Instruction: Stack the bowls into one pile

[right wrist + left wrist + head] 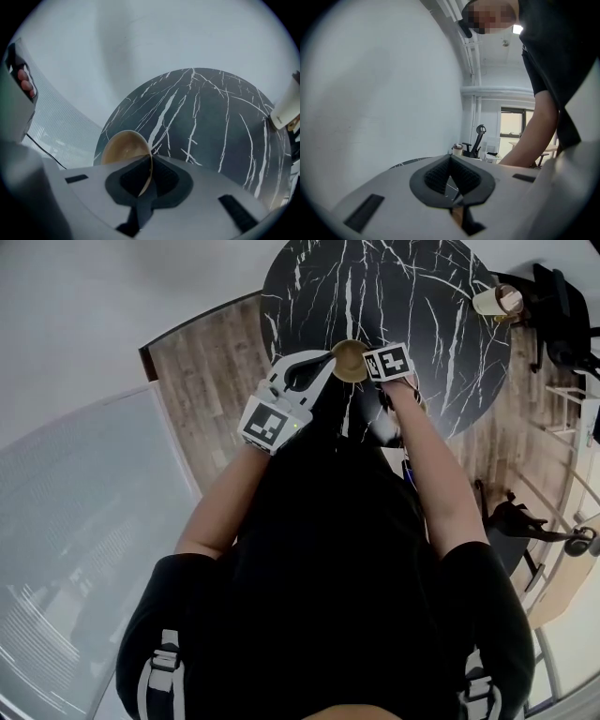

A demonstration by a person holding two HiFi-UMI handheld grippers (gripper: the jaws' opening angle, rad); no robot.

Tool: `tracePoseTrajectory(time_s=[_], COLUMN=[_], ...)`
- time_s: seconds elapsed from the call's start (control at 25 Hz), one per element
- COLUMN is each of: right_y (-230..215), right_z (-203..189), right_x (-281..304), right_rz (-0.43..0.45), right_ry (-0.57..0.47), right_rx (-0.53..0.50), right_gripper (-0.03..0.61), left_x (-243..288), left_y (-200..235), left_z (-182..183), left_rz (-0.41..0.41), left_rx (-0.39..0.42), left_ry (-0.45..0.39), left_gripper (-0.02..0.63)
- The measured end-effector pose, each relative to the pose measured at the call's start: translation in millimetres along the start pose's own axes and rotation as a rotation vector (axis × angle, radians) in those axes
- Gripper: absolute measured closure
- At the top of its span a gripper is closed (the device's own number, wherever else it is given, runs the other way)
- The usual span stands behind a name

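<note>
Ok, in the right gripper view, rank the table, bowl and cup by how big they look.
1. Table.
2. Bowl, though it sits nearest the camera.
3. Cup, partly cut off at the picture's edge, so its place below the bowl is unsure.

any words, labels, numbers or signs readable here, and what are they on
No readable words or numbers anywhere.
Left cube and right cube: black-and-white square patterns only, no letters.
Cup: any print is too small to read.
</note>
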State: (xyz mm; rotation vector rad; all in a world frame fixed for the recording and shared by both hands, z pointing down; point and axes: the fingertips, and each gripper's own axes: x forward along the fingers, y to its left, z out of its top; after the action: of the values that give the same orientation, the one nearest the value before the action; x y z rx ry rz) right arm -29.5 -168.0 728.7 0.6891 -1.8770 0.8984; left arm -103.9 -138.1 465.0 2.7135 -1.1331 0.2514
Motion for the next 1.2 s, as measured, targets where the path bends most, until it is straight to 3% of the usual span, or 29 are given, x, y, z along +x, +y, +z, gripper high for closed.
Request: tracePoseTrajectory(time_s=[0.48,1.2], right_y=[-24,-63], right_z=[-15,-92], right_x=[-67,-135], right_rz=[0.018,0.020], right_ry=[-0.099,-0.128], right_rx=[0.122,0.188], right_gripper=[0.565,0.565], left_x=[27,63], left_y=[-55,-147], left_z=[23,42], left_rz=[-0.084,-0.184], left_rx=[0.051,0.118], left_ry=[-0.024,-0.041], left_gripper=[0.610,0.609])
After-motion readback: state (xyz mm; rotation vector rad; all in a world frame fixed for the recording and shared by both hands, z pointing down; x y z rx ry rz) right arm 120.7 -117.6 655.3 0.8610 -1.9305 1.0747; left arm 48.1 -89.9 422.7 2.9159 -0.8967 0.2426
